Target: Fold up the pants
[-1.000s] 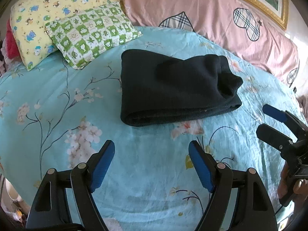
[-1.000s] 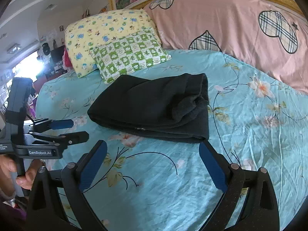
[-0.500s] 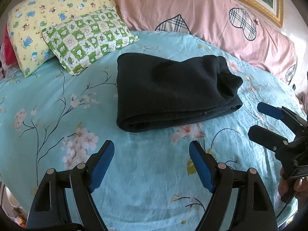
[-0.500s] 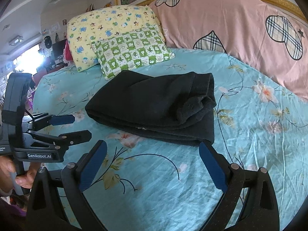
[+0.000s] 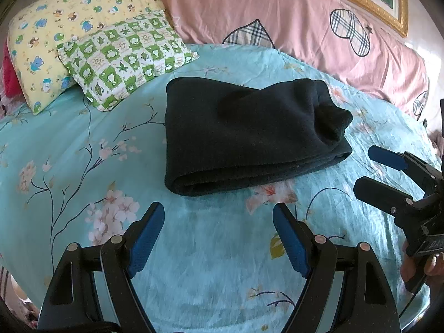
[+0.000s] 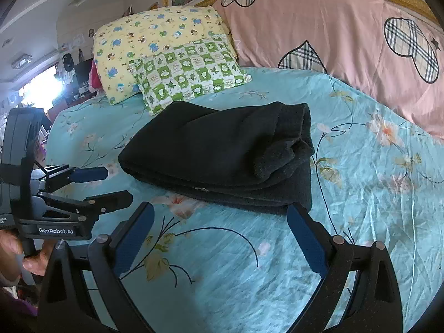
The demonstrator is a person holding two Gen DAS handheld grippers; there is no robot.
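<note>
At the far left of the bed (image 5: 69, 144), a yellow cartoon-print pillow (image 5: 55, 27) leans against the headboard end, with a green checked pillow (image 5: 125, 52) lying partly over its lower corner. The left tool (image 5: 217, 216) hovers over the turquoise flowered sheet with its blue-padded fingers spread wide and nothing between them. Just beyond it, near the middle of the bed, the black pants (image 5: 249, 133) lie folded into a thick rectangular bundle, the rolled edge facing the tools and a bunched end at the right. A long pink pillow (image 5: 291, 25) with plaid hearts runs behind them. To the right, the right tool (image 6: 219, 213) is also spread wide and empty, its right finger (image 6: 305, 236) just beside the near corner of the pants.
</note>
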